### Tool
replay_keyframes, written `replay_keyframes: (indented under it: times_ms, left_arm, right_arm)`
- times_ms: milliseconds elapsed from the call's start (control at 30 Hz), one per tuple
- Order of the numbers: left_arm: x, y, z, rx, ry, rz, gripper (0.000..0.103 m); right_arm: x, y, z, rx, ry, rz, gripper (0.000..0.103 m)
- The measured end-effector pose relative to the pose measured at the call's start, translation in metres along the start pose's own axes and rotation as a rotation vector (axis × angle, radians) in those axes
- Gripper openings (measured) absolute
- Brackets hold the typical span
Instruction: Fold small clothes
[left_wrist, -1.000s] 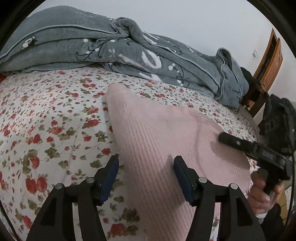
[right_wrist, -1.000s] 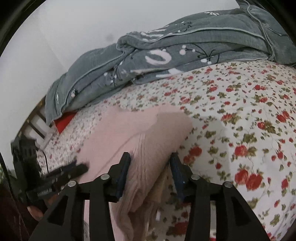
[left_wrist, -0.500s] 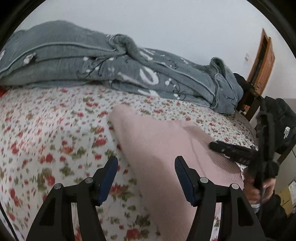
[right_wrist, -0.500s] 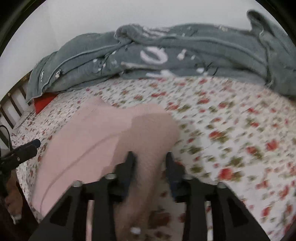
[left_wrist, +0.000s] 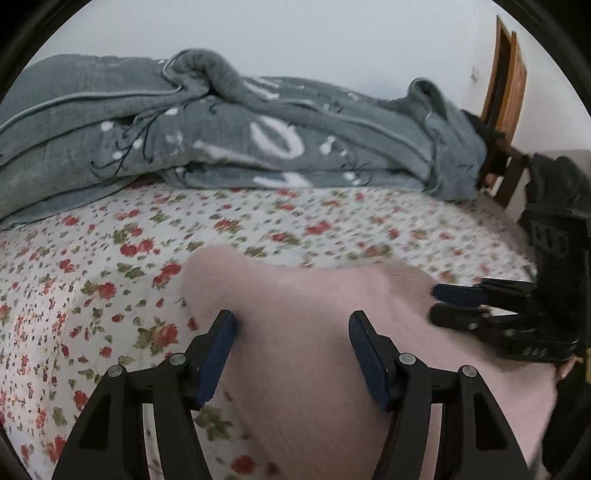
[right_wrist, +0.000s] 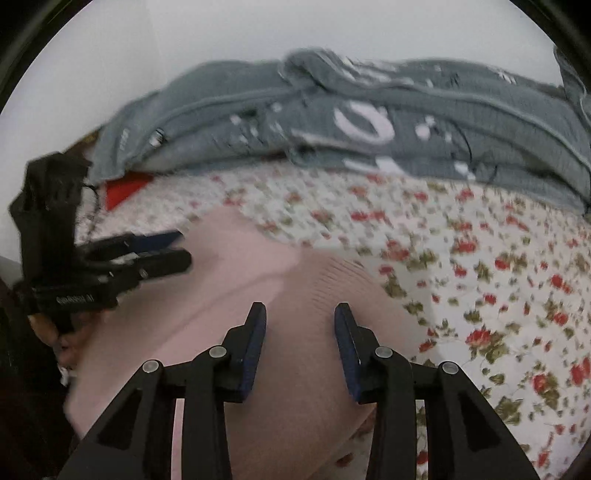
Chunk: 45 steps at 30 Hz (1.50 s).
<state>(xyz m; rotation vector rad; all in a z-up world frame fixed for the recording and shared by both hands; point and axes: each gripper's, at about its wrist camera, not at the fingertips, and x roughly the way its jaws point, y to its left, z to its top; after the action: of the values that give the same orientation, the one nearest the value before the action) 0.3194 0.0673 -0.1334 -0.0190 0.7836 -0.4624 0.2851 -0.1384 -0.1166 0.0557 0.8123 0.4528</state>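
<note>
A folded pink ribbed garment (left_wrist: 295, 288) lies on the floral bed sheet (left_wrist: 110, 277). My left gripper (left_wrist: 292, 323) stands open over the garment's left part, its left finger at the cloth's left edge. From the right wrist view it (right_wrist: 183, 247) comes in from the left over the same garment (right_wrist: 229, 280). My right gripper (right_wrist: 300, 314) has its jaws narrowed on a thick fold at the garment's near right side, and cloth fills the gap between the pads. In the left wrist view it (left_wrist: 436, 304) lies at the garment's right edge.
A crumpled grey blanket (left_wrist: 258, 140) runs along the far side of the bed against the white wall. Wooden furniture (left_wrist: 504, 81) stands at the far right. Something red (right_wrist: 122, 190) pokes out under the blanket's left end. A hand (right_wrist: 68, 349) holds the left gripper.
Both grippers have moved across the bed and rolled more upright, and the blanket looks nearer. The right jaws narrowed onto the pink fold. The left jaws kept their width.
</note>
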Motion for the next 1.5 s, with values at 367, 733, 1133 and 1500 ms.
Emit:
replay_keyframes:
  times_ms: [367, 733, 1133, 1500]
  left_arm:
    - [0.003, 0.014, -0.014, -0.042, -0.063, -0.029, 0.075]
    - [0.003, 0.015, -0.013, -0.041, -0.065, -0.019, 0.076]
    - [0.003, 0.015, -0.013, -0.042, -0.065, -0.023, 0.076]
    - [0.003, 0.015, -0.013, -0.042, -0.065, -0.023, 0.076]
  right_arm:
    - [0.006, -0.013, -0.008, 0.048, -0.037, 0.056, 0.039]
    - [0.003, -0.009, -0.010, 0.033, -0.049, 0.041, 0.040]
    - [0.001, -0.007, -0.010, 0.029, -0.059, 0.032, 0.041]
    - [0.001, -0.007, -0.010, 0.029, -0.061, 0.031, 0.041]
